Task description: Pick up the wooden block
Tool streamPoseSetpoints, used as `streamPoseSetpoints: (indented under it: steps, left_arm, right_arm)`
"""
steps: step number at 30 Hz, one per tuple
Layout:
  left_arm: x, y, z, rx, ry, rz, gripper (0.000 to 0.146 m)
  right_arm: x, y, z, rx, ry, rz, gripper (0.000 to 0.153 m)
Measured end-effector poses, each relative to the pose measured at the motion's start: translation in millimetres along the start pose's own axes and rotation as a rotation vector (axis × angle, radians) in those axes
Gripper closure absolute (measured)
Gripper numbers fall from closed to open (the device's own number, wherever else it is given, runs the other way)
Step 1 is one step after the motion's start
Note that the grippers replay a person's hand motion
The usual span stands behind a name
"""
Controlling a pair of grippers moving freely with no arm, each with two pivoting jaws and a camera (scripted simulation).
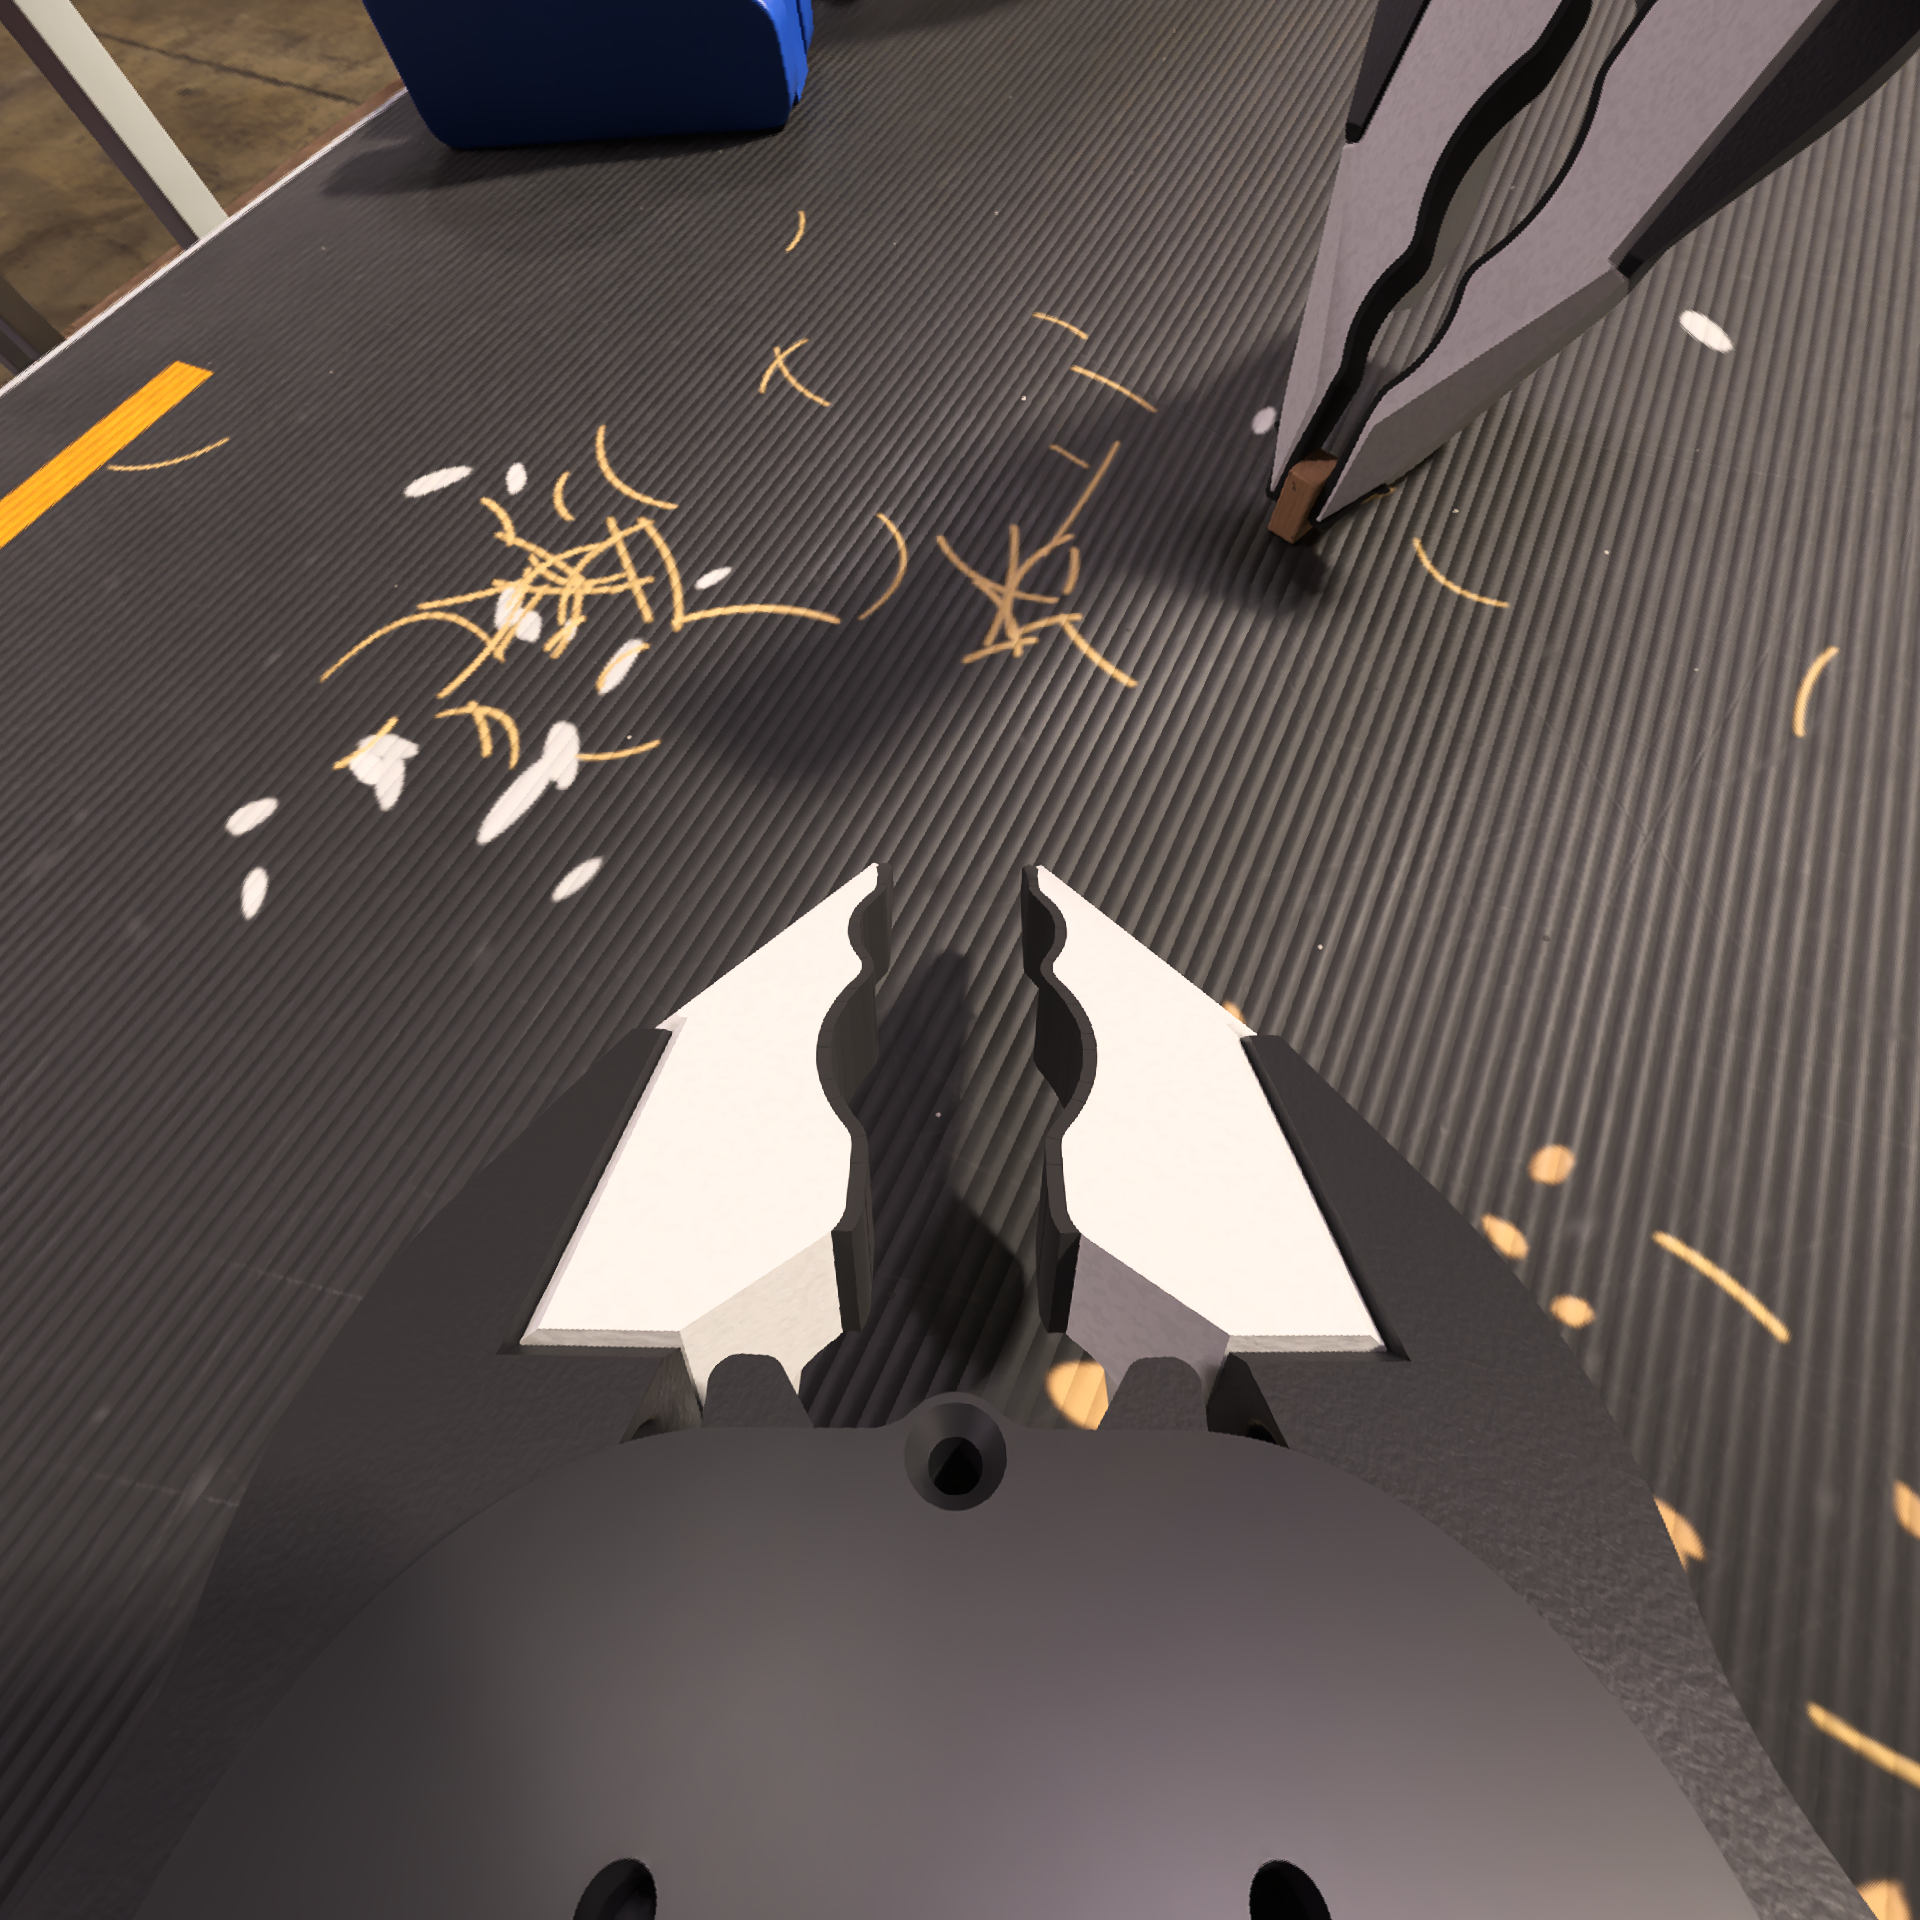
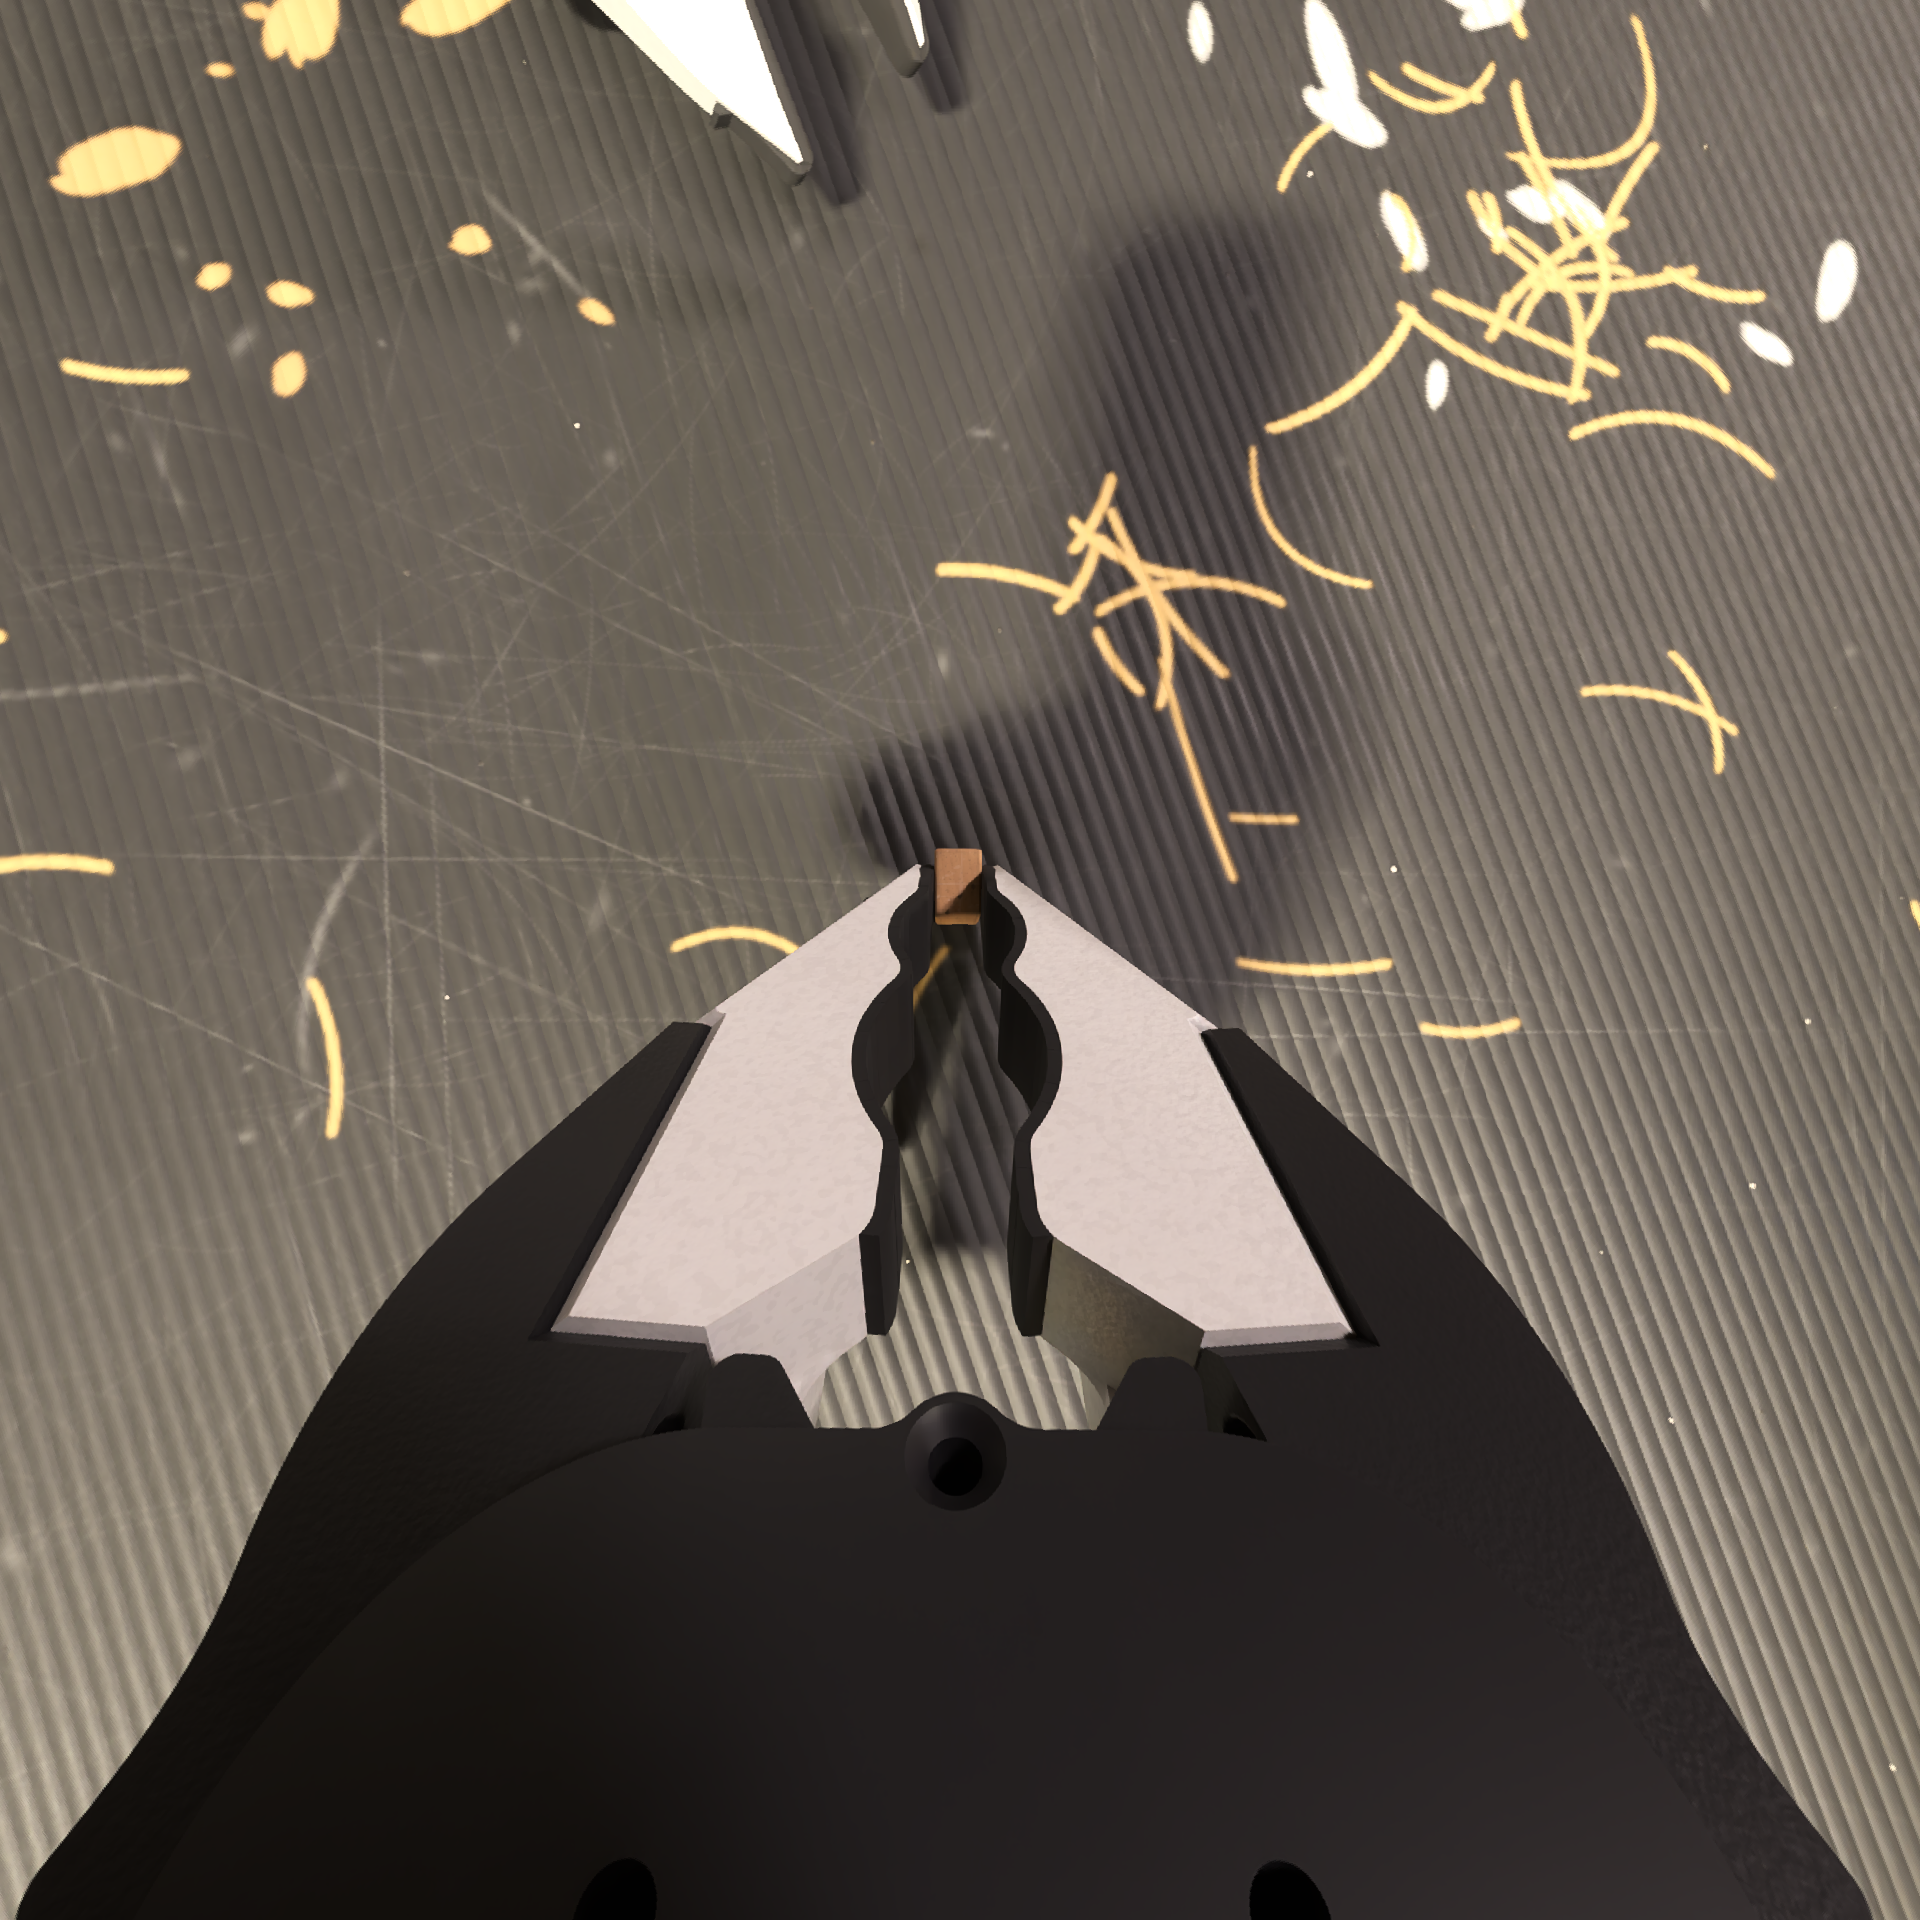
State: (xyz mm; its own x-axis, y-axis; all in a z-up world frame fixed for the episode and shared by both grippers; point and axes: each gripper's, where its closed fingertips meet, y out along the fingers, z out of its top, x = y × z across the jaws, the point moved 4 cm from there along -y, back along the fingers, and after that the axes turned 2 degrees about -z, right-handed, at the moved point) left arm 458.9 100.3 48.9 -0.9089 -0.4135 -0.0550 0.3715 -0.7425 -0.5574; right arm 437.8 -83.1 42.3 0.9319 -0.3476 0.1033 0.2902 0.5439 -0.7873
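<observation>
The wooden block (image 2: 957, 886) is a small brown piece pinched between the tips of my right gripper (image 2: 957, 883), which is shut on it just over the ribbed dark mat. In the left wrist view the same block (image 1: 1299, 506) shows at the tips of the right gripper (image 1: 1311, 497), which points down at the upper right, with the block at or just above the mat. My left gripper (image 1: 957, 891) is open and empty, with a gap between its fingertips, above the mat. Its fingertips (image 2: 790, 145) show at the top of the right wrist view.
A blue container (image 1: 592, 62) stands at the far edge of the mat. A yellow stripe (image 1: 99, 447) marks the left edge. Tan shavings (image 1: 561, 592) and white flecks (image 1: 530, 790) lie scattered over the ribbed mat (image 1: 1351, 831).
</observation>
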Motion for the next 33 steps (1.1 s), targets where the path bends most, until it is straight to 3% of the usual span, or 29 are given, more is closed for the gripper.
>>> streamPoseSetpoints:
  steps: [33]
  left_arm:
    - [0.8, 0.7, -0.2, -0.003, 0.007, -0.004, 0.122]
  right_arm:
    - [-0.5, -4.8, -4.7, 0.025, 0.023, -0.025, 0.145]
